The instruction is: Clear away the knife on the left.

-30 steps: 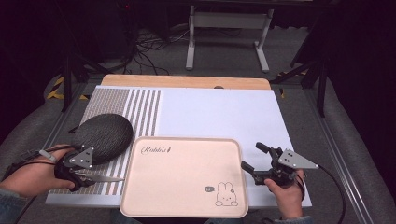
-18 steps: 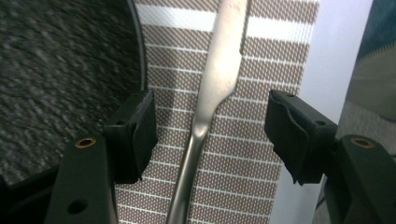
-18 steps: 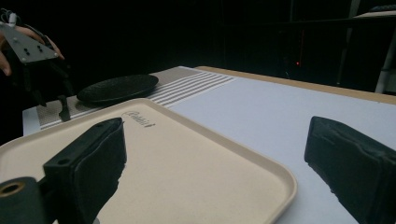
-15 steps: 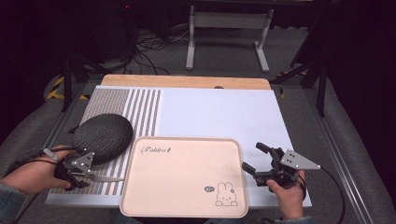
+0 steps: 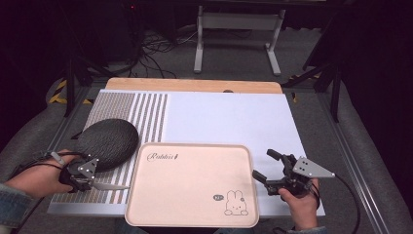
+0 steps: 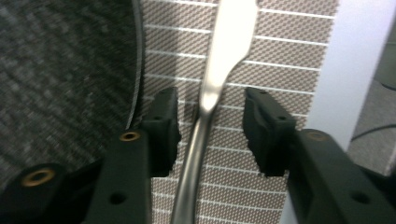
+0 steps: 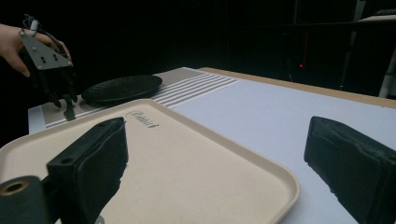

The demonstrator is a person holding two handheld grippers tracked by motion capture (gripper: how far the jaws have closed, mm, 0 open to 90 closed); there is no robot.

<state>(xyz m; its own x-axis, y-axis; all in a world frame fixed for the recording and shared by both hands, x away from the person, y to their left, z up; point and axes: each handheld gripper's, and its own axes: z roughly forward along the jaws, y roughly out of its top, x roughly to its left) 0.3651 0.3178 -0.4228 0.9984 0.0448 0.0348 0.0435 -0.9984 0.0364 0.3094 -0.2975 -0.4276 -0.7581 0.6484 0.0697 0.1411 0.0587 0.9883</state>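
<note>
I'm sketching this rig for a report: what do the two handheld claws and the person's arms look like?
Both claws are black, each with two blocky jaws. The left claw and the right claw each carry a grey three-cornered plate with small holes, and a dark cable trails from each. Brass-coloured rivets show on the arms of the jaws. A blue denim-like sleeve covers the left forearm.

Steel knife (image 6: 219, 88) flat on striped mat (image 6: 289, 60)

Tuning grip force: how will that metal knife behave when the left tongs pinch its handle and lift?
The knife looks polished, so probably slippery against the pads. Its handle is narrow and rounded between the left tongs, so it may twist. Likely stiff, with the blade end tending to droop.
</note>
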